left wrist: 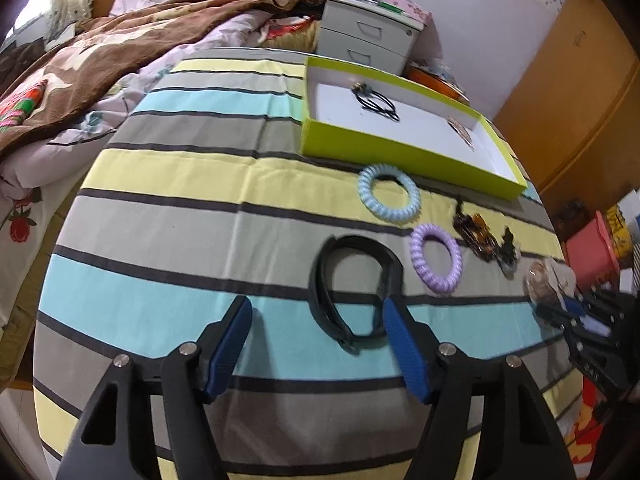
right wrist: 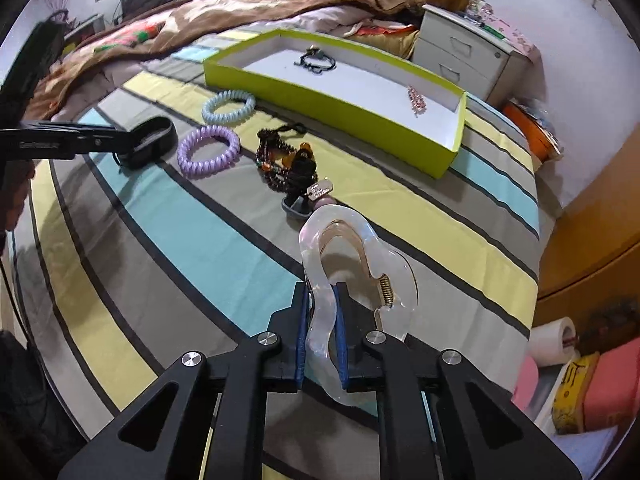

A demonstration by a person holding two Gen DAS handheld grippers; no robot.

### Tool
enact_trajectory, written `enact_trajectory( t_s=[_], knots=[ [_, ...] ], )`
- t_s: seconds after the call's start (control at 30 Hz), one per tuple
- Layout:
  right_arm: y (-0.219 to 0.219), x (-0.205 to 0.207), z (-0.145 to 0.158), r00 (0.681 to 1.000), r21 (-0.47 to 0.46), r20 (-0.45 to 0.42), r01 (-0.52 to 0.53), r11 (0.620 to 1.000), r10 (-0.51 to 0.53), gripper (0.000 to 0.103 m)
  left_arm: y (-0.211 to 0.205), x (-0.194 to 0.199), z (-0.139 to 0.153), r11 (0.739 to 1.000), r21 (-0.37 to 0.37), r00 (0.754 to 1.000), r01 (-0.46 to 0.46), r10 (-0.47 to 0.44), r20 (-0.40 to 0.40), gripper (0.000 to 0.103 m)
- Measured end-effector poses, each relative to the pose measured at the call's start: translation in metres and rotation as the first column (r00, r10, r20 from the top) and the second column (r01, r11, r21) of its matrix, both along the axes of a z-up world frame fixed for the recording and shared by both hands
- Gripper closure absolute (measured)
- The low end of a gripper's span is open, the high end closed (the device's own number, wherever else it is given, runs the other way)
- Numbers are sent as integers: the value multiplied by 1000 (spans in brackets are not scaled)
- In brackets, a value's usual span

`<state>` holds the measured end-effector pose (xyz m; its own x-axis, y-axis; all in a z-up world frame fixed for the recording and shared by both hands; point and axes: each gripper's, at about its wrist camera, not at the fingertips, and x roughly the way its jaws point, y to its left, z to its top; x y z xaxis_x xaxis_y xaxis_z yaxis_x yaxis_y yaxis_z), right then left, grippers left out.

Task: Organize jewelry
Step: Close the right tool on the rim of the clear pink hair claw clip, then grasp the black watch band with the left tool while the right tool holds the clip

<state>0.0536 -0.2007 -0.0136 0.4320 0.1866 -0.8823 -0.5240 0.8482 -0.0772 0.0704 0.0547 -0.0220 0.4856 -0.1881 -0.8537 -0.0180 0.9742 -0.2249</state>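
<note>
A black band (left wrist: 326,304) lies on the striped bedsheet; my left gripper (left wrist: 316,312) is open with its right finger (left wrist: 404,344) at the band's right side. It also shows in the right wrist view (right wrist: 150,142). My right gripper (right wrist: 320,300) is shut on a clear pearly hair claw clip (right wrist: 352,264), held above the sheet. A purple coil tie (left wrist: 436,258) (right wrist: 208,151), a blue coil tie (left wrist: 388,192) (right wrist: 228,106) and a dark bead bracelet pile (left wrist: 484,240) (right wrist: 286,164) lie between us. The green box (left wrist: 384,152) (right wrist: 332,96) holds a black hair tie (left wrist: 376,102) (right wrist: 316,60) and a small pink clip (right wrist: 416,100).
A brown blanket (left wrist: 120,48) lies rumpled at the far left of the bed. A grey drawer unit (left wrist: 368,36) stands behind the box. A wooden wardrobe (left wrist: 572,100) is at the right. Pink and yellow boxes (right wrist: 588,384) sit on the floor by the bed.
</note>
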Motion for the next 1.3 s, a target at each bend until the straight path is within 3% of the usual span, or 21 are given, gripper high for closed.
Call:
enact_trajectory(
  t_s=[0.1, 0.3, 0.5, 0.67, 0.73, 0.8, 1.0, 1.3],
  knots=[
    [-3, -2, 5, 1000, 30, 11, 16, 999, -16, 91, 2, 5, -1, 1000, 5, 1000, -14, 14, -2, 37],
    [-4, -9, 11, 999, 79, 26, 31, 996, -33, 91, -3, 13, -5, 995, 100, 1000, -17, 17, 2, 46],
    [-3, -10, 12, 998, 102, 39, 38, 994, -42, 91, -21, 15, -9, 973, 229, 1000, 8, -10, 6, 45],
    [-2, -10, 10, 998, 112, 40, 35, 993, -40, 91, -22, 16, -9, 974, 227, 1000, 4, -5, 4, 48],
    [-2, -10, 10, 998, 111, 42, 35, 993, -40, 91, -23, 16, -8, 974, 228, 1000, 4, -7, 10, 55],
    [-2, -9, 10, 998, 114, 42, 36, 993, -41, 91, -24, 15, -7, 973, 231, 1000, 4, -8, 19, 69],
    [-3, -8, 8, 998, 117, 41, 46, 992, -51, 91, -28, 14, -6, 978, 206, 998, 41, -49, 36, 87],
    [-3, -8, 9, 997, 109, 48, 55, 993, -60, 91, -31, 13, -5, 982, 185, 998, 43, -52, 43, 93]
  ],
)
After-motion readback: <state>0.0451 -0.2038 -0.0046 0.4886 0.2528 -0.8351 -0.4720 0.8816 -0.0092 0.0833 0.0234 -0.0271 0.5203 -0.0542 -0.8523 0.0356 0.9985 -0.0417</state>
